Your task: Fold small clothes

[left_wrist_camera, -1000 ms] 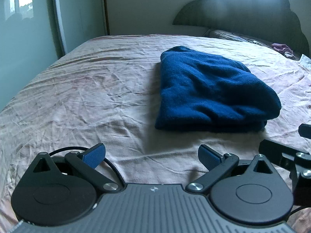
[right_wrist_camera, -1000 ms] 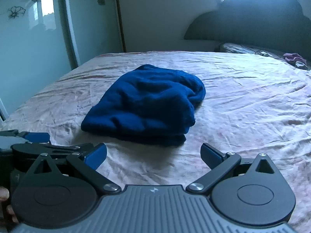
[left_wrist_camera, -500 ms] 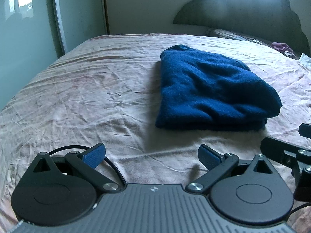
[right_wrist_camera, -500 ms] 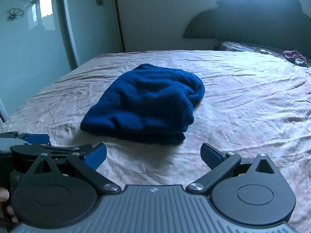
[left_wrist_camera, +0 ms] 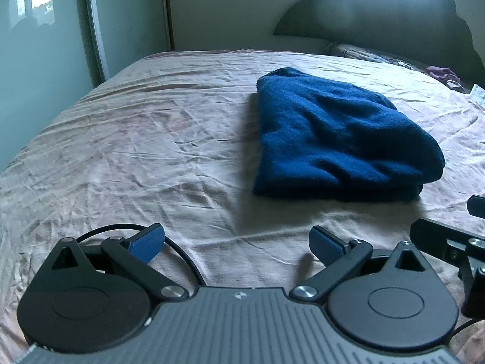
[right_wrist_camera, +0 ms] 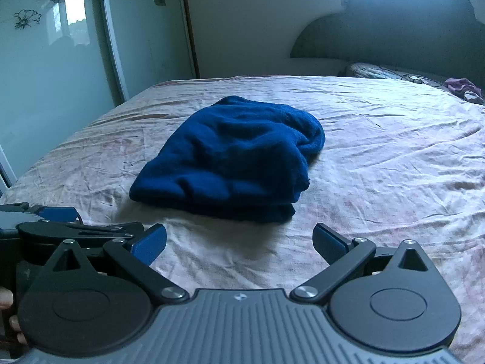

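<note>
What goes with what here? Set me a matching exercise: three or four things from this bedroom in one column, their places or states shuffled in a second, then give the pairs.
Things:
1. folded dark blue fleece garment
2. wrinkled pink bedsheet
3. small purple cloth
4. left tool

Places or states:
A. open, holding nothing
B. at the far right by the dark headboard
C. covering the whole bed
D. lying mid-bed, in layers

Pairs: 1-D, 2-C, 3-B, 4-A

navy garment (left_wrist_camera: 339, 139), pink sheet (left_wrist_camera: 136, 151)
</note>
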